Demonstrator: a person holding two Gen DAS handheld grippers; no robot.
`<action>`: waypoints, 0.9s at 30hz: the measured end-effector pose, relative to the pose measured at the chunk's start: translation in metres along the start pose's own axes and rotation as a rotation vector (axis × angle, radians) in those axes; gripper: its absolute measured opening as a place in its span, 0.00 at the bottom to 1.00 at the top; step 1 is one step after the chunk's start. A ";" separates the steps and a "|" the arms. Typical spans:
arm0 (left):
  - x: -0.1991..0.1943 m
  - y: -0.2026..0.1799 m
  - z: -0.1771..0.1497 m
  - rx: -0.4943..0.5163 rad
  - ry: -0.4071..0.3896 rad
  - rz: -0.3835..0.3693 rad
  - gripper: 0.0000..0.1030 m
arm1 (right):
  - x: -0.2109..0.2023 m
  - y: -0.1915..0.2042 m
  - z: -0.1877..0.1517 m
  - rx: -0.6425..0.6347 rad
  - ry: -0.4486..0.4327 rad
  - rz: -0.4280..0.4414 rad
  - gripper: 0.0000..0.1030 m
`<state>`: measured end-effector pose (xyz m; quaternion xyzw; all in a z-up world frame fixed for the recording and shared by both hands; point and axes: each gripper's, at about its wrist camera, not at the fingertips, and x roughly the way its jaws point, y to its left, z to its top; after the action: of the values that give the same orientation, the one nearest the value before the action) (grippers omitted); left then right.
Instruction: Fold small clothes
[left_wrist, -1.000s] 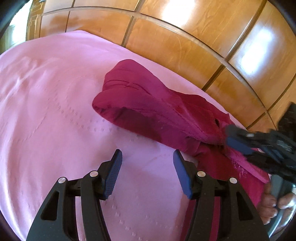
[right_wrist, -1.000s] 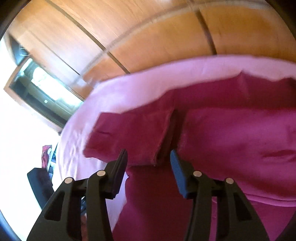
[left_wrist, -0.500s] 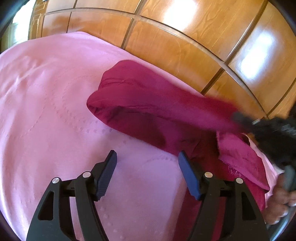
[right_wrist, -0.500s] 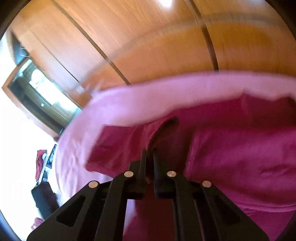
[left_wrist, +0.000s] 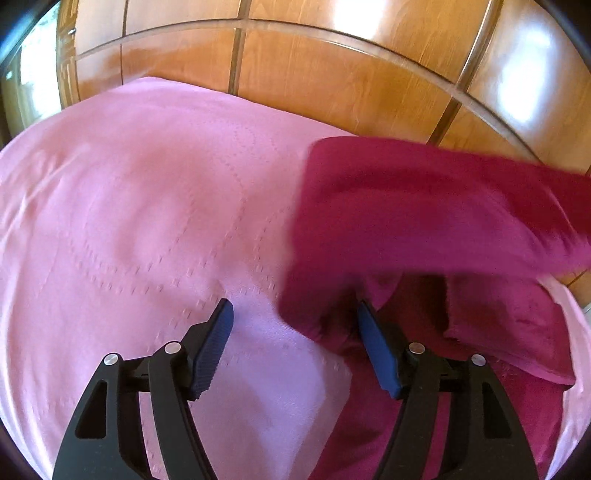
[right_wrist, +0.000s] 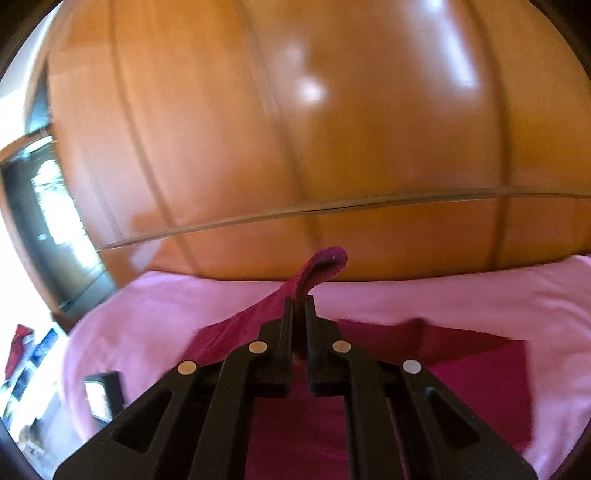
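Observation:
A magenta garment (left_wrist: 424, 221) lies on the pink bedspread (left_wrist: 129, 221), with one part lifted and stretched toward the right. My left gripper (left_wrist: 295, 332) is open and empty, low over the bedspread, its right finger beside the garment's near fold. My right gripper (right_wrist: 299, 306) is shut on a strip of the magenta garment (right_wrist: 325, 264), which pokes up past the fingertips. The rest of the garment (right_wrist: 461, 362) hangs and lies below it on the bedspread (right_wrist: 461, 295).
Glossy wooden wardrobe doors (left_wrist: 332, 74) stand right behind the bed's far edge and also show in the right wrist view (right_wrist: 332, 129). A window or doorway (right_wrist: 48, 206) is at the left. Clutter lies on the floor beyond the bed's left edge (right_wrist: 26, 350).
My right gripper closed on the garment's edge and lifted it up and back. The garment's far end slid right and rose. My left gripper stayed open and shifted right toward the cloth.

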<state>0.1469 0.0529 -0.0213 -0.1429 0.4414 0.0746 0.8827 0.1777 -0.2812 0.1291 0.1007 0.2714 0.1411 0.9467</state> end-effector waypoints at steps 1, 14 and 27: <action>0.000 0.000 -0.001 0.004 0.000 0.005 0.66 | -0.002 -0.012 -0.002 0.006 0.001 -0.037 0.04; -0.002 -0.021 -0.009 0.116 -0.002 0.032 0.49 | 0.022 -0.149 -0.118 0.216 0.239 -0.315 0.04; -0.046 0.018 0.008 0.092 -0.037 -0.192 0.49 | -0.016 -0.155 -0.104 0.262 0.177 -0.225 0.40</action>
<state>0.1207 0.0725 0.0173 -0.1424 0.4122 -0.0283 0.8994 0.1411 -0.4200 0.0087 0.1794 0.3795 0.0061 0.9076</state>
